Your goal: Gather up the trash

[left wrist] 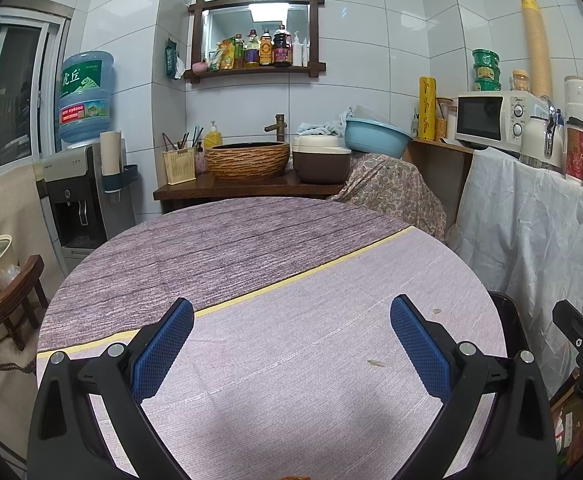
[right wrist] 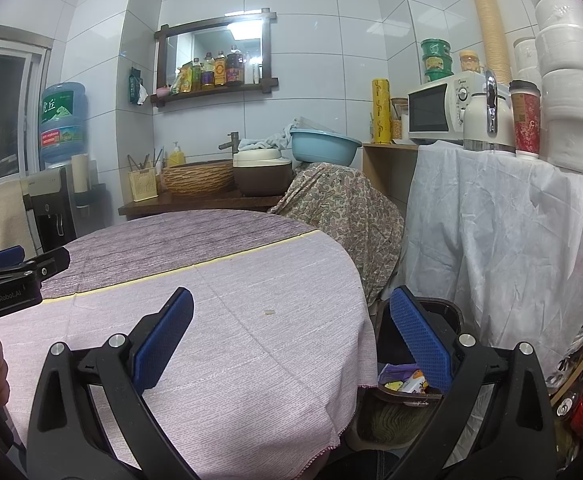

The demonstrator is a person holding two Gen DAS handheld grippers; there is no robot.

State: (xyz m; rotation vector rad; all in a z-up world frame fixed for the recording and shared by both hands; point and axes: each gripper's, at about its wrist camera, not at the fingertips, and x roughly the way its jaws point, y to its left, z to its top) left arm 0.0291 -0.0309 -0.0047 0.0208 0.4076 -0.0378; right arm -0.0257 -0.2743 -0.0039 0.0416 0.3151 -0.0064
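Left gripper spread wide over round table, nothing between pads. Right gripper equally wide, empty, straddling table edge. Small crumbs lie on pale cloth near left gripper. Dark trash bin beside table, colourful wrappers inside

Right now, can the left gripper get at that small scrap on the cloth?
Probably yes: the left gripper is open above the tablecloth, and the scrap lies just inside its right finger with nothing between.
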